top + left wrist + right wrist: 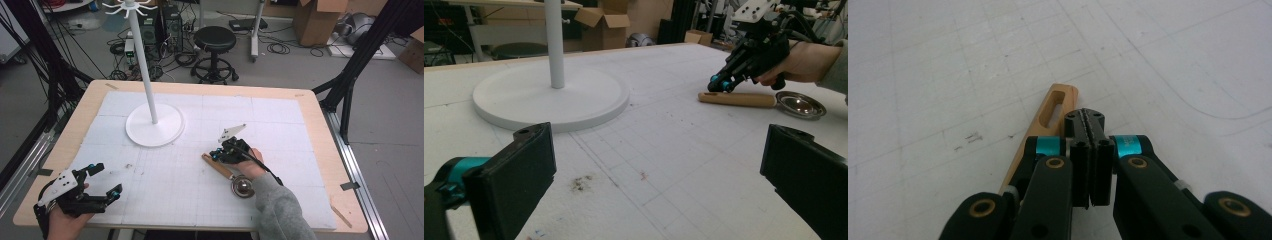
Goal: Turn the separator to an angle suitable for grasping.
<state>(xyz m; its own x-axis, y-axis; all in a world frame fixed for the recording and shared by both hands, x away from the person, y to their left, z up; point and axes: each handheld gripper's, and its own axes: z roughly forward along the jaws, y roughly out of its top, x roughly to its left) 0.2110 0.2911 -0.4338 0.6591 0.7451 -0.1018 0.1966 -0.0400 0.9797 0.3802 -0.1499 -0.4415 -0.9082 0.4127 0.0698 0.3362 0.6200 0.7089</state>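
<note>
A ladle [231, 173] with a wooden handle and a small metal bowl is seen lying flat on the white gridded worktop [200, 130], right of centre on the near half. In the high view its long axis is laid diagonally: the slotted handle end is pointed up and to the left, toward the white stand [154, 125], and the bowl is turned toward the person's near edge, just beside the grey sleeve [280, 210]. The right gripper [216, 156] is held over the handle, its jaws pressed together with nothing between them; whether the handle is touched cannot be told. The left gripper [105, 181] is held at the near left corner, well apart from the ladle, its jaws spread wide and empty. The round base of the stand is set farther back, and bare worktop is left between it and the ladle.
</note>
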